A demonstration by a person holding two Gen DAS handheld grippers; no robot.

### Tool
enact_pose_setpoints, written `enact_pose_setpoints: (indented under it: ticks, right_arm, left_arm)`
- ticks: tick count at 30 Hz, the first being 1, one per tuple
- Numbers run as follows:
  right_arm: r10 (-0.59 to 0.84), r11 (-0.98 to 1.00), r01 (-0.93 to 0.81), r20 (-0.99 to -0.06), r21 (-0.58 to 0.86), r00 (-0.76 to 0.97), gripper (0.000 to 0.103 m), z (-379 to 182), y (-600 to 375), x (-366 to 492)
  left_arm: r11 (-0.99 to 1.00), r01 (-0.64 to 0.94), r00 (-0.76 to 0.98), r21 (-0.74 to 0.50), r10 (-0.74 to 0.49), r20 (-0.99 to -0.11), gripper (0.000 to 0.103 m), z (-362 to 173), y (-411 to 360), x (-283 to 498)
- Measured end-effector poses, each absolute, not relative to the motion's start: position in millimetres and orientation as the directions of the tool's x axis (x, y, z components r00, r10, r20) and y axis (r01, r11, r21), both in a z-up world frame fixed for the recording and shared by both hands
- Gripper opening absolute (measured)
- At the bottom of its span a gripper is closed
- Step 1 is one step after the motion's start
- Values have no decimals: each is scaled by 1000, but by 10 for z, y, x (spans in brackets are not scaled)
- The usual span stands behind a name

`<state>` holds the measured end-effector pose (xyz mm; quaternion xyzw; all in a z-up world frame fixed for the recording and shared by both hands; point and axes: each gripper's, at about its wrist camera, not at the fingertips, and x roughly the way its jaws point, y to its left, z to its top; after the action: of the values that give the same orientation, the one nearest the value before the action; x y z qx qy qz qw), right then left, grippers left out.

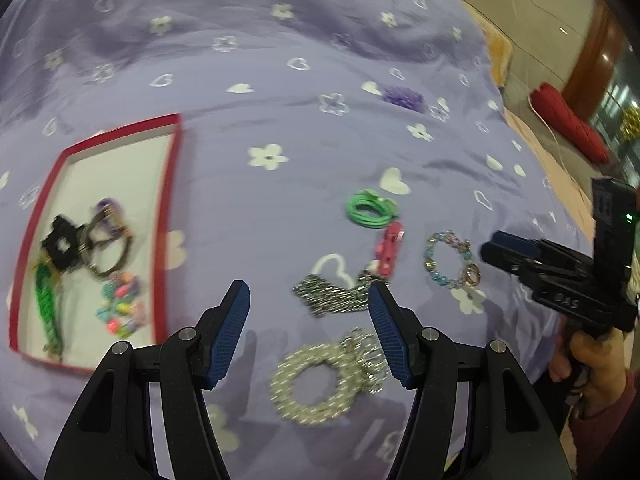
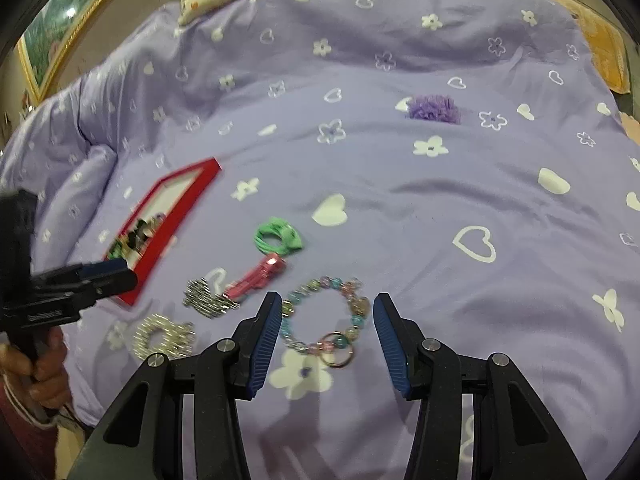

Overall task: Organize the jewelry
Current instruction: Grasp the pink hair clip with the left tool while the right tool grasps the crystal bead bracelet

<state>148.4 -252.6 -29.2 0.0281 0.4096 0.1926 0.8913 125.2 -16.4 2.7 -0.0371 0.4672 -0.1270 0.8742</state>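
Lilac bedspread (image 2: 440, 208) with white hearts and flowers, tiled floor (image 1: 532, 4) beyond.

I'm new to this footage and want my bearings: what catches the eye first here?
The red tray at left on the purple bedspread, already holding several pieces. Right of it lie loose pieces: a green hair tie, a pink clip, a silver bracelet. The right hand-held gripper hovers open over a beaded bracelet.
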Motion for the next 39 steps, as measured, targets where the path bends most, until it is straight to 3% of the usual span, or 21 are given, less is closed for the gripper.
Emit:
enact_pose_setpoints:
  ticks: [5,11,14,16,18,20,22,39]
  right_arm:
    - [341,927,-335,-758,171,556,46,-448,-2502,1622]
    - [310,927,-352,-794,130,524,26,-564,-2459,1791]
    - [293,926,-364,-804,103,517,21,-628,-2428,1834]
    - [279,928,-364,-803,84,526,13,-633,-2427,1844]
    - [285,927,-363,-800,91,528,12,-631,-2451,1840]
    - [289,927,-363,-795,93,533,12,-623,-2460,1828]
    - [296,928,-359,-788,103,540,12,-603,-2472,1814]
    - [455,885,-378,-670,271,586,10,-79,-2456,1657]
  left_arm:
    - [952,251,493,-175,-281,-823,61,-69,-439,1420]
    - [936,323,453,-142,-284,-845,61,-244,-750,1606]
    - [930,344,430,-128,-278,-859,61,-355,-867,1694]
    - [927,356,419,-122,-275,-865,55,-425,-929,1739]
    - [926,360,412,-115,-268,-871,44,-482,-966,1772]
    - [924,364,415,-120,-276,-867,24,-489,-978,1799]
    - [920,367,412,-138,-293,-863,18,-474,-970,1817]
    - [931,291,508,-219,-344,-790,17,-62,-529,1505]
